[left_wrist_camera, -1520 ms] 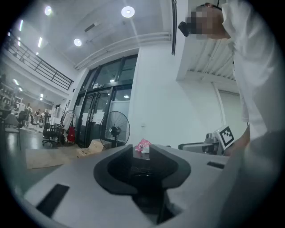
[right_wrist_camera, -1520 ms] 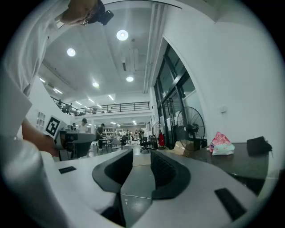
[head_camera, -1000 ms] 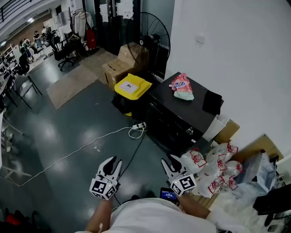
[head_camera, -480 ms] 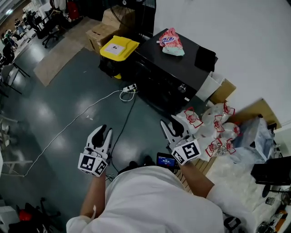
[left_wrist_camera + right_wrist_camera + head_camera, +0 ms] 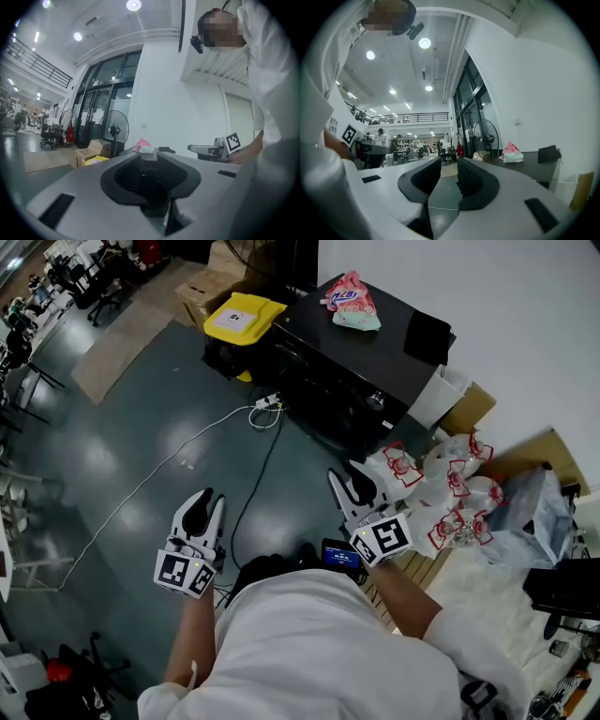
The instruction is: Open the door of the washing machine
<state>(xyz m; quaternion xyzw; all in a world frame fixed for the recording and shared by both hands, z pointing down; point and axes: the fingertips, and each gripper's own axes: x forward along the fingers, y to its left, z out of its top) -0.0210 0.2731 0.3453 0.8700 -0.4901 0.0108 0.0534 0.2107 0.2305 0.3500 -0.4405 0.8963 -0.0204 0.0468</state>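
The black washing machine (image 5: 370,367) stands against the white wall, its front (image 5: 314,404) facing the grey floor. Its door is not clearly made out. A pink detergent bag (image 5: 349,301) lies on its top. My left gripper (image 5: 203,505) hovers over the floor well short of the machine, jaws a little apart and empty. My right gripper (image 5: 350,479) is nearer the machine's front corner; its jaws are closing with nothing between them. In the left gripper view the left gripper (image 5: 150,157) points level at the machine. In the right gripper view the right gripper (image 5: 449,161) has the machine (image 5: 534,166) off to its right.
A yellow-lidded bin (image 5: 242,317) and cardboard boxes (image 5: 220,277) stand left of the machine. A power strip (image 5: 267,401) with a white cable lies on the floor before it. Several plastic bags with red print (image 5: 450,488) pile up at the right. A standing fan (image 5: 116,131) stands behind.
The head view has tipped further down, so the machine now sits higher in the picture. Both grippers have drifted across the floor, and the right jaws have narrowed a little.
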